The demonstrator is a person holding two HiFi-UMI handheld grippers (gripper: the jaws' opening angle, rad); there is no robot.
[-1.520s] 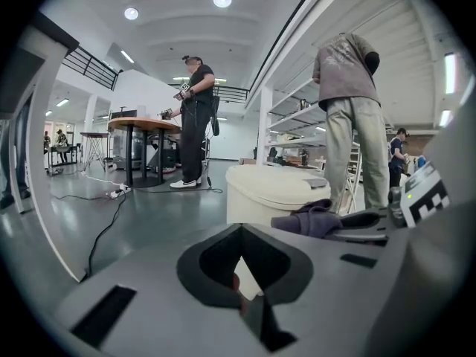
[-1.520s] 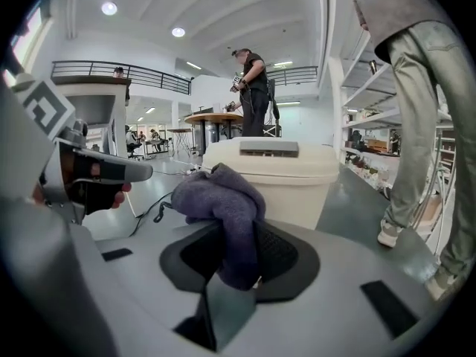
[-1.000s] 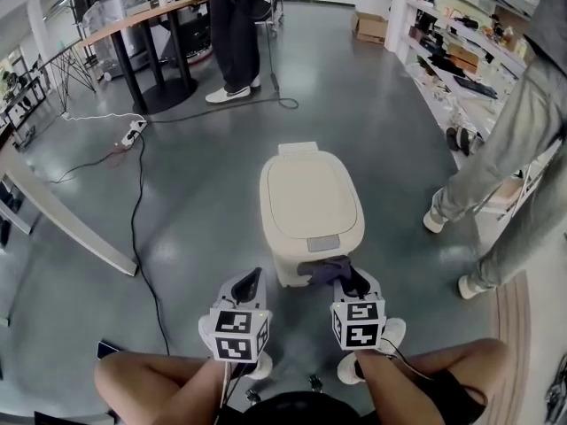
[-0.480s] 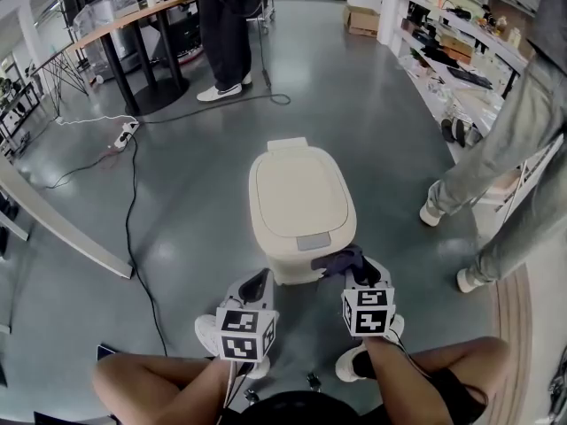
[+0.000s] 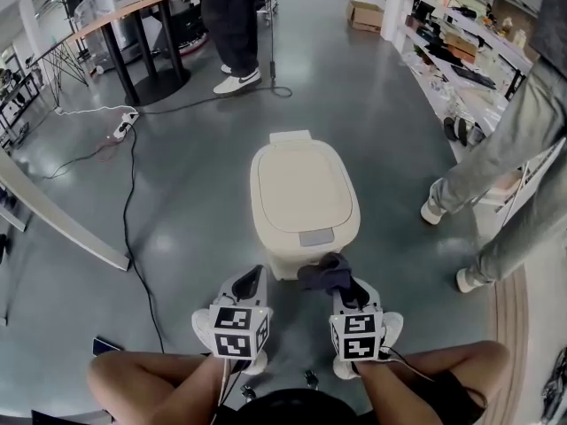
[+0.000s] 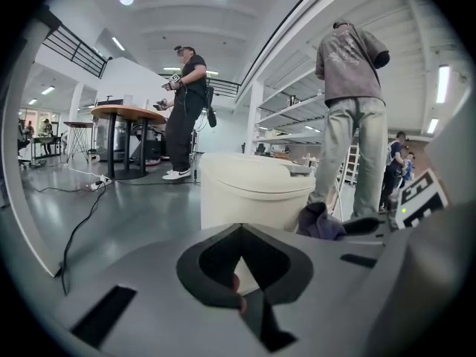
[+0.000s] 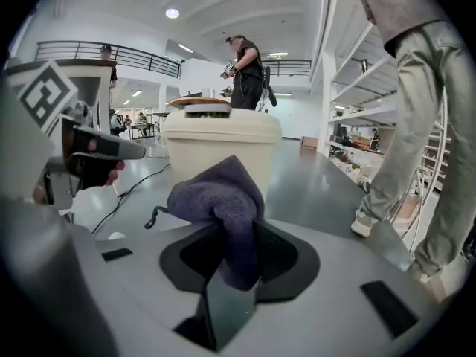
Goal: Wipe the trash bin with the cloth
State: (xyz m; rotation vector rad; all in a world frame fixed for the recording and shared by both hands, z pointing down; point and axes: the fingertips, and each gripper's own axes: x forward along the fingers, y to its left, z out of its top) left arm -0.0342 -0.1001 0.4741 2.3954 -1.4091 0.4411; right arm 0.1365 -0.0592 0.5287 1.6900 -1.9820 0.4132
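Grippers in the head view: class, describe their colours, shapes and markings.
Both the left gripper and the right gripper have light grey bodies with black jaws that taper forward to a point. Each carries, at its rear, a white cube printed with black square markers.

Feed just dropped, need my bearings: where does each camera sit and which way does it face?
Head view: on the person's head, looking steeply down at the trash bin; left tongs, right tongs and knees show.
Left gripper view: rides the left tongs, facing the bin's side; own jaws show.
Right gripper view: rides the right tongs, facing the bin past the gripped cloth.
Shared: all see the bin; each gripper view catches the other tongs.
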